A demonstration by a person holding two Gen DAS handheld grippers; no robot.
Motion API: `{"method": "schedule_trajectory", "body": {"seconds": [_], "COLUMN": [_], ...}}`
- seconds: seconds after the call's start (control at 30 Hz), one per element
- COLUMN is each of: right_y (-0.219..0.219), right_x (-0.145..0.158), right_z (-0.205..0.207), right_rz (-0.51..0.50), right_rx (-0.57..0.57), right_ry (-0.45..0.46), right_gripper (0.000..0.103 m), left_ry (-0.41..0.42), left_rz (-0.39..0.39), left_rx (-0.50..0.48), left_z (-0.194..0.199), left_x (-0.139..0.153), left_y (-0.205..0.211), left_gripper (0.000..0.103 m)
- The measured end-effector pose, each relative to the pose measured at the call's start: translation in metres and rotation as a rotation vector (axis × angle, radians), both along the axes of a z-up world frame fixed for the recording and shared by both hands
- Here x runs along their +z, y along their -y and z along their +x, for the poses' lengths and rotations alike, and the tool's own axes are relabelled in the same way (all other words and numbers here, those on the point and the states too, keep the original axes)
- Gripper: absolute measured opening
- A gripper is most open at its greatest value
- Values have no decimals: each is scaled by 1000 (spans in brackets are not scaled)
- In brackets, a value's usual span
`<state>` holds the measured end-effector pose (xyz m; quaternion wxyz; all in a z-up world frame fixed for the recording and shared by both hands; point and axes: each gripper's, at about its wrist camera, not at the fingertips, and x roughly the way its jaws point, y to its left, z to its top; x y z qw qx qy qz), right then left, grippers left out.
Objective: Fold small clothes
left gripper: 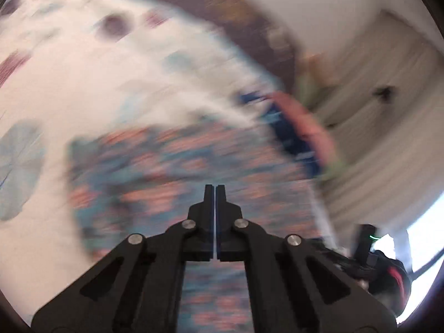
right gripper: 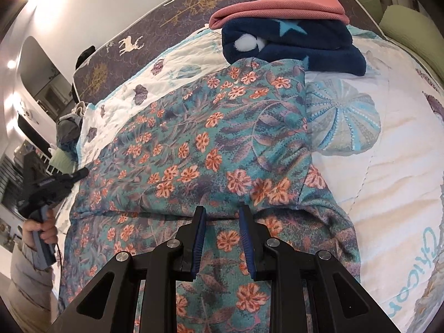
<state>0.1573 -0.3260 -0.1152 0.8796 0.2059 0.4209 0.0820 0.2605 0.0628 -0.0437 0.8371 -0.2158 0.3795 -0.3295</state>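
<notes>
Teal floral garment [right gripper: 211, 149] flat on quilt [right gripper: 388, 172]; left claw [left gripper: 215, 191] together, right claw [right gripper: 222, 213] apart.

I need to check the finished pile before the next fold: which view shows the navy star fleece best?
The right wrist view: the navy star fleece lies sharp and folded under the pink garment, on the quilt beyond the floral garment. The left wrist view shows the fleece only as a motion-blurred blue streak.

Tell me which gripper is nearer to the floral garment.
Right. The right gripper hovers open directly over the floral garment; the left gripper, shut, sits off the garment's left edge, pointing toward it.
</notes>
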Motion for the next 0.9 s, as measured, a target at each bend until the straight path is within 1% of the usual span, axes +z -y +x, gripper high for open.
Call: {"method": "schedule_trajectory", "body": {"seconds": [0.03, 0.07, 0.1, 0.13, 0.17, 0.2, 0.23, 0.27, 0.33, 0.4, 0.47, 0.53, 0.57, 0.6, 0.63, 0.67, 0.7, 0.77, 0.83, 0.9], "right_y": [-1, 0, 0, 1, 1, 1, 1, 0, -1, -1, -1, -1, -1, -1, -1, -1, -1, -1, -1, -1], "right_x": [0, -1, -1, -1, -1, -1, -1, -1, 0, 0, 0, 0, 0, 0, 0, -1, -1, -1, 0, -1], "right_z": [-1, -1, -1, -1, -2, -2, -1, -2, -3, -4, -3, -4, -3, -3, -3, -3, -3, -3, -3, -4], "right_rz": [3, 9, 13, 16, 17, 14, 9, 5, -3, -4, 1, 6, 7, 6, 5, 5, 5, 7, 7, 7], "right_rx": [-1, -1, -2, -3, -3, -3, -2, -3, -3, -4, -4, -5, -5, -5, -5, -5, -5, -5, -5, -5], "right_ry": [1, 2, 1, 1, 2, 3, 4, 5, 8, 9, 8, 7, 8, 8, 7, 8, 8, 7, 7, 9], "right_gripper": [24, 24, 24, 24, 24, 24, 24, 24, 24, 24, 25, 25, 24, 25, 25, 25, 24, 25, 25, 25], "left_ry": [68, 117, 126, 118, 96, 71, 36, -17, -121, -175, -185, -160, -142, -111, -84, -27, 52, 143, 188, 225], "left_rz": [3, 24, 63, 95, 160, 212, 248, 260, 235, 228, 210, 209, 199, 159, 124, 114, 139, 214, 308, 402], "left_rx": [-38, -61, -72, -66, -22, 22, 69, 115, 153, 159, 127, 115, 108, 86, 51, 24, -11, -91, -156, -183], "left_z": [-12, -22, -28, -27, -22, -15, -7, 3, 21, 31, 34, 32, 30, 26, 20, 11, -2, -22, -36, -45], "left_x": [12, 21, 24, 23, 17, 12, 4, -6, -25, -42, -51, -49, -47, -41, -33, -23, -12, 1, 4, 1], "left_y": [7, 13, 19, 21, 21, 17, 13, 4, -14, -21, -20, -17, -14, -11, -8, 0, 11, 36, 60, 77], "left_gripper": [1, 1, 1, 1, 8, 22, 30, 41, 41, 41, 41, 41, 35, 5, 7, 7, 7, 7, 7, 7]}}
